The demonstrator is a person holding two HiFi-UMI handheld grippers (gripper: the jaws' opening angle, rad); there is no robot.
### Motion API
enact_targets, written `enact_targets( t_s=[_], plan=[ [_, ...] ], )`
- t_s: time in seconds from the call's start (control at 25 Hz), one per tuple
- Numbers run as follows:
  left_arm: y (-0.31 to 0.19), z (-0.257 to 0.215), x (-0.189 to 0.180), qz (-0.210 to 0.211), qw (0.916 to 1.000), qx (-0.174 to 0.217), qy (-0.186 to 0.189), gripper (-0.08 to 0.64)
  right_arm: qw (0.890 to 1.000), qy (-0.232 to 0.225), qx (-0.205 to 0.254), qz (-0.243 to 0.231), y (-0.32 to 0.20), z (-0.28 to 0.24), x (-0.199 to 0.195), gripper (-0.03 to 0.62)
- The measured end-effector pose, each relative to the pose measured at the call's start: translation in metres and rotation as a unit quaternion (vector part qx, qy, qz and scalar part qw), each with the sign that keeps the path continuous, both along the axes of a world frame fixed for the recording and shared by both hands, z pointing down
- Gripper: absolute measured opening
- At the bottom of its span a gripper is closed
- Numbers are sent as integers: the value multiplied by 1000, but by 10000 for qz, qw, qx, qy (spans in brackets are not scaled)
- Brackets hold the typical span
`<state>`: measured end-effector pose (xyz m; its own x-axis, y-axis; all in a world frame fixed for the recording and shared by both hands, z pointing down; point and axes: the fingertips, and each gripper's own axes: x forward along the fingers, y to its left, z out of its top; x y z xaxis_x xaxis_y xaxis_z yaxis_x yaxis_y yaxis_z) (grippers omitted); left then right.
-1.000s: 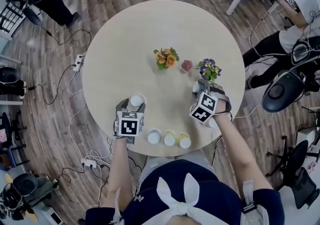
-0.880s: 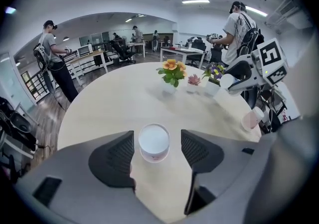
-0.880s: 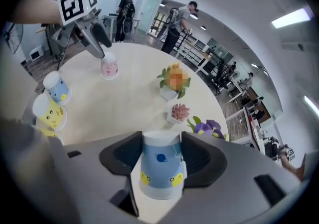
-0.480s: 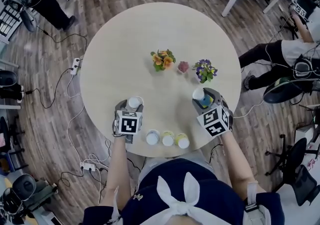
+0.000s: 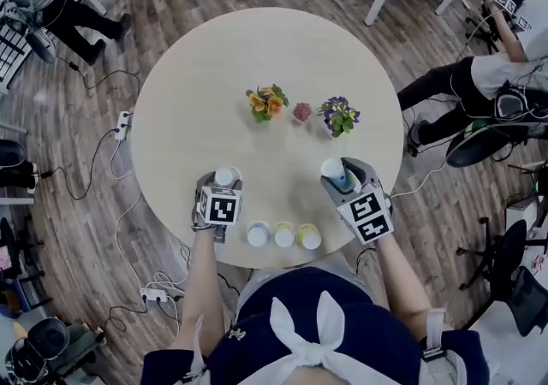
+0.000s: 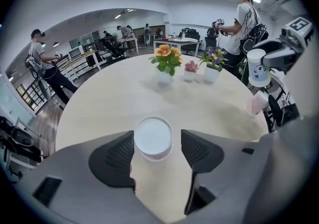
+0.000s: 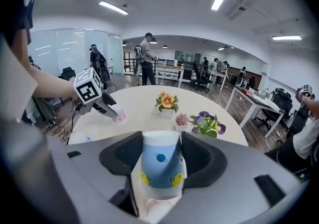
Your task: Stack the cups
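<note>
From above, five cups are showing, and three flower pots (image 5: pixel 301 111) are standing at the middle of the table (image 5: pixel 188 84). Three cups (image 5: pixel 283 234) are sitting in a row close to the near edge. Just left of this row, the left gripper (image 5: pixel 224 183) is holding its fingers (image 6: pixel 115 156) wide around one white cup (image 6: pixel 153 137), which is standing on the table. Just right of the row, the right gripper (image 5: pixel 341 176) is clamping its fingers (image 7: pixel 122 154) on one blue cup (image 7: pixel 160 166), upside down and off the table. Between the row and the pots, the table is lying open.
</note>
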<state>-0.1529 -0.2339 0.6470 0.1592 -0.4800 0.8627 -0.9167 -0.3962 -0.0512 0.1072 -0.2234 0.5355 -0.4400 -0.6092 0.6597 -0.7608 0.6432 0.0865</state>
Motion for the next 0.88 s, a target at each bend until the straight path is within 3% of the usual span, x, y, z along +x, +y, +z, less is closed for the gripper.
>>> enact_targets(
  t_s=[0.36, 0.88],
  plan=[
    [1, 5, -4, 50, 9993, 126, -353, 258, 9999, -77, -31, 73, 23, 0, -2, 250],
    [15, -33, -10, -240, 9983, 489, 214, 258, 9990, -254, 195, 312, 36, -15, 2, 250]
  ],
)
